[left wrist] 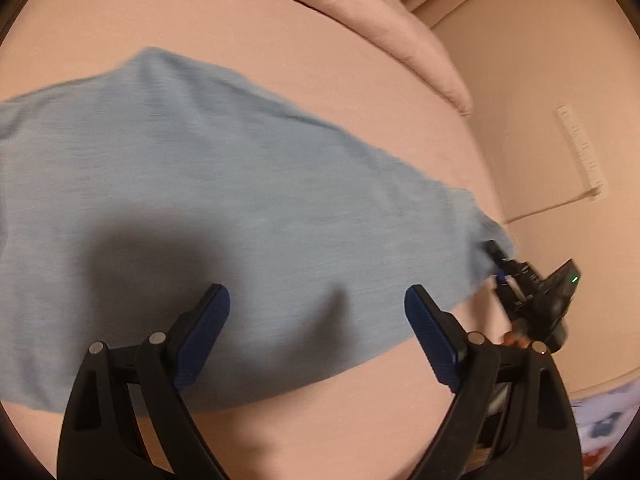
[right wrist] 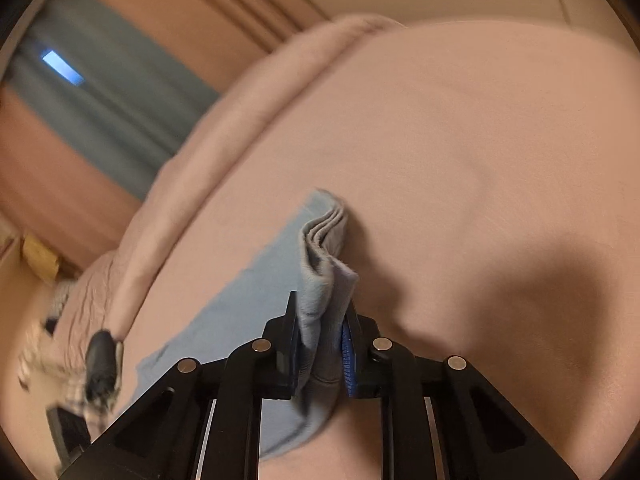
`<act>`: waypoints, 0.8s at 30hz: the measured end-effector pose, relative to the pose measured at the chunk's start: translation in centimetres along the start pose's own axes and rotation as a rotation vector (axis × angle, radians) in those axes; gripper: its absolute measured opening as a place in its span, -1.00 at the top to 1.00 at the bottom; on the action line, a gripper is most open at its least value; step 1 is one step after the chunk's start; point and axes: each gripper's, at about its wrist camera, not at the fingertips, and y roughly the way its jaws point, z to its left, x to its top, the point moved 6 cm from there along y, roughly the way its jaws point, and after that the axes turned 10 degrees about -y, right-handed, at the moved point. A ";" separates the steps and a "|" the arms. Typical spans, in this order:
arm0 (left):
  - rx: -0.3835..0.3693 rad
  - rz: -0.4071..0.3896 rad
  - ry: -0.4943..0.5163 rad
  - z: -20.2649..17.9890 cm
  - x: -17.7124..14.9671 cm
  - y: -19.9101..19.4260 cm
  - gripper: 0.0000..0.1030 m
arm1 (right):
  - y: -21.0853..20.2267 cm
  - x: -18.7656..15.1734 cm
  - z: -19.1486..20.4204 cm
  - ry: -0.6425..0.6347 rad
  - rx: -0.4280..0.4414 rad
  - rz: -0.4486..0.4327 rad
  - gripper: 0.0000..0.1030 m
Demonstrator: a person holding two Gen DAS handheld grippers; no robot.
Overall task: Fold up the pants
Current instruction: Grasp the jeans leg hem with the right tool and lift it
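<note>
Light blue pants point(left wrist: 208, 184) lie spread on a pink bed sheet point(left wrist: 304, 60). My left gripper point(left wrist: 317, 304) is open, its blue-padded fingers point(left wrist: 208, 332) hovering just above the near part of the cloth and holding nothing. My right gripper point(right wrist: 322, 320) is shut on a bunched, layered end of the pants point(right wrist: 320, 276). It also shows in the left wrist view point(left wrist: 500, 264), gripping the right tip of the cloth.
A folded pink blanket point(left wrist: 384, 12) lies along the far side of the bed. A wall point(left wrist: 532, 128) stands to the right. Blue and pink curtains point(right wrist: 104, 92) hang behind. Clutter point(right wrist: 72, 360) sits on the floor at the bed's left in the right wrist view.
</note>
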 end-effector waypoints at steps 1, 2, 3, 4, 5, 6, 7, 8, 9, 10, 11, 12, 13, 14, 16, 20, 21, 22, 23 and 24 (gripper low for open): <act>-0.057 0.017 -0.018 -0.9 0.2 0.3 -0.73 | -0.3 0.3 1.6 -0.052 0.015 -0.015 0.62; -0.095 0.029 -0.028 -1.5 0.4 0.2 -0.73 | -0.6 0.4 3.5 -0.114 0.030 -0.026 0.62; -0.130 0.039 -0.037 -2.2 0.5 0.4 -0.73 | -0.6 0.3 5.0 -0.167 0.041 -0.028 0.62; -0.163 0.050 -0.043 -3.0 0.6 0.5 -0.73 | -0.7 -0.2 6.9 -0.227 0.055 -0.027 0.62; -0.202 0.060 -0.045 -4.1 0.7 0.8 -0.75 | -0.3 -0.4 8.8 -0.284 0.071 -0.023 0.62; -0.227 0.064 -0.043 -4.9 0.8 0.9 -0.75 | -0.1 -1.2 10.4 -0.332 0.085 -0.013 0.62; -0.251 0.069 -0.039 -5.8 0.9 1.1 -0.75 | 0.3 -1.8 11.9 -0.370 0.096 0.000 0.62; -0.277 0.075 -0.033 -6.7 0.9 1.3 -0.76 | 0.8 -2.6 13.2 -0.405 0.108 0.012 0.62; -0.294 0.078 -0.027 -7.2 0.9 1.4 -0.76 | 1.1 -3.4 14.3 -0.435 0.119 0.025 0.62; -0.304 0.082 -0.022 -7.6 0.9 1.7 -0.79 | 1.3 -4.1 15.1 -0.461 0.126 0.036 0.62; -0.311 0.090 -0.024 -7.8 1.1 2.1 -0.79 | 1.4 -4.8 15.7 -0.484 0.132 0.043 0.62; -0.313 0.101 -0.034 -7.7 1.3 2.5 -0.80 | 1.6 -5.5 16.7 -0.511 0.141 0.049 0.62; -0.310 0.117 -0.056 -7.3 1.6 3.2 -0.79 | 1.8 -6.1 17.5 -0.537 0.151 0.059 0.62; -0.303 0.126 -0.084 -6.7 2.0 3.7 -0.76 | 1.8 -6.6 17.9 -0.556 0.158 0.071 0.62; -0.296 0.129 -0.133 -5.3 2.4 4.1 -0.51 | 2.4 -7.8 19.1 -0.602 0.161 0.093 0.62; -0.252 0.091 -0.152 -2.9 3.1 2.6 0.57 | 3.0 -9.8 20.9 -0.666 0.164 0.127 0.62; -0.239 0.075 -0.157 -2.4 3.2 2.1 0.59 | 3.2 -10.3 21.5 -0.683 0.167 0.134 0.62; -0.220 0.048 -0.156 -1.7 3.4 1.4 0.74 | 3.4 -10.7 22.1 -0.699 0.167 0.142 0.62; -0.203 0.021 -0.152 -1.0 3.6 0.4 0.79 | 3.6 -11.3 22.4 -0.706 0.173 0.144 0.62; -0.193 -0.002 -0.153 -0.4 3.8 -0.4 0.79 | 3.7 -11.9 23.4 -0.721 0.190 0.148 0.62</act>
